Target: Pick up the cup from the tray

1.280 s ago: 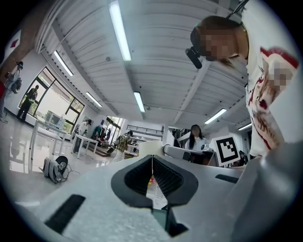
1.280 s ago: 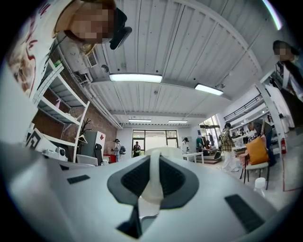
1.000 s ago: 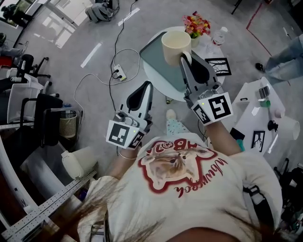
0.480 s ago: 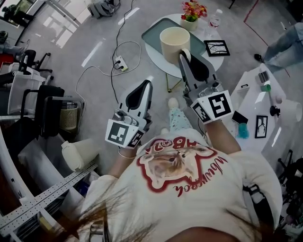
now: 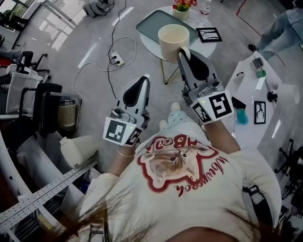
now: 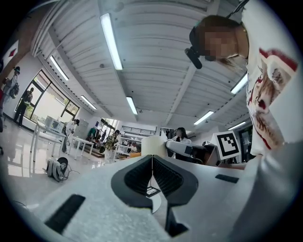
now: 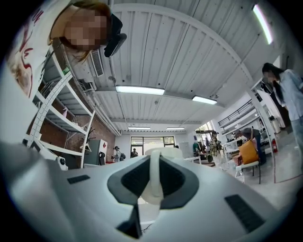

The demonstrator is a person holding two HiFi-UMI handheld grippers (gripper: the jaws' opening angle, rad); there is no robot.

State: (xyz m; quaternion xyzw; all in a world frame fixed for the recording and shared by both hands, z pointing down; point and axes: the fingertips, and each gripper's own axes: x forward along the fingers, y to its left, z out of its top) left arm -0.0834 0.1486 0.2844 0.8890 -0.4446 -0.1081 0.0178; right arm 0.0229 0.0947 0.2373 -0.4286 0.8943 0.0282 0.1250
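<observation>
Beyond the right claw (image 5: pixel 184 52) juts the cup (image 5: pixel 173 41), handle (image 7: pixel 152 182) clamped.

Upper centre, a round white table (image 5: pixel 152 47) bears a flower pot (image 5: pixel 181 5), a water bottle (image 5: pixel 204 5) and a black-framed picture (image 5: pixel 208 34). Left of it a white power strip (image 5: pixel 115 59) lies on the floor; a wire basket (image 5: pixel 66 116) stands at mid-left

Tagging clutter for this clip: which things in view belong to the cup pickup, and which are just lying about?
Job: cup, its handle in the shut right gripper; tray.
Lying about: flowers, water bottle, framed picture, power strip, wastebasket; left gripper, shut and empty.
</observation>
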